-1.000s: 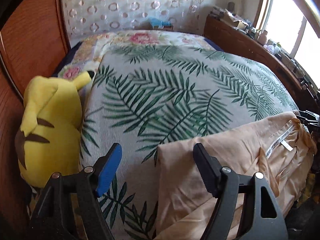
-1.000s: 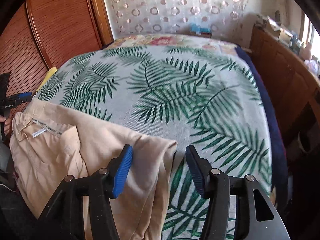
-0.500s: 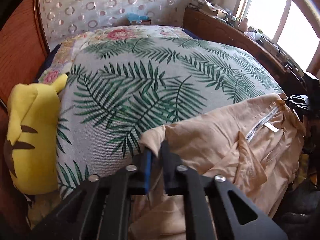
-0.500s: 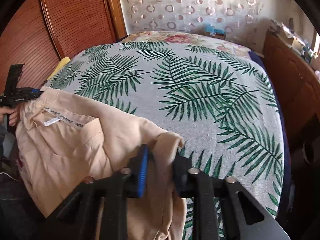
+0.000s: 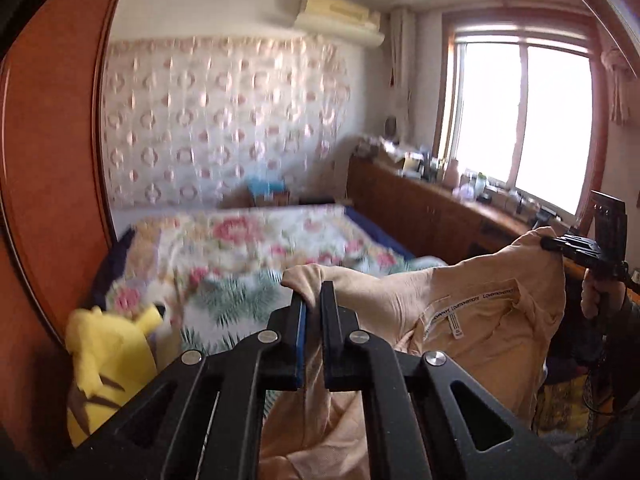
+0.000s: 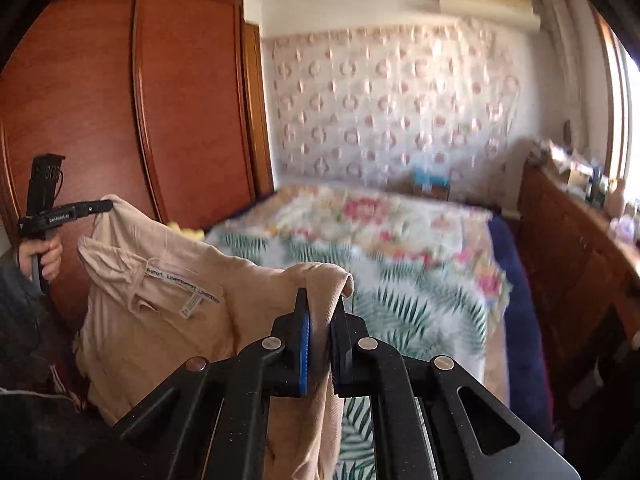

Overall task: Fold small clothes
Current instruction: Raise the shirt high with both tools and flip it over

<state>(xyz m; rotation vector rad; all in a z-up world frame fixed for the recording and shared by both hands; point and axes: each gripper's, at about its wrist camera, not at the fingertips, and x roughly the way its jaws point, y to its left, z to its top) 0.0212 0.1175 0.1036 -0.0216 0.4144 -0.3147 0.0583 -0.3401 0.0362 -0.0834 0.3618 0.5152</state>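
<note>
Both grippers are clamped on the peach shirt (image 5: 472,320), holding it up in the air above the near end of the bed (image 6: 420,280). The left gripper (image 5: 313,300) has its fingers closed on a bunched corner of cloth, and the right gripper (image 6: 320,304) has just finished closing its fingers on the opposite corner, the fabric pinched between the pads. The shirt sags between them with its neck label showing, while a yellow plush (image 5: 108,356) sits at the bed's edge beside the wardrobe (image 6: 140,100).
</note>
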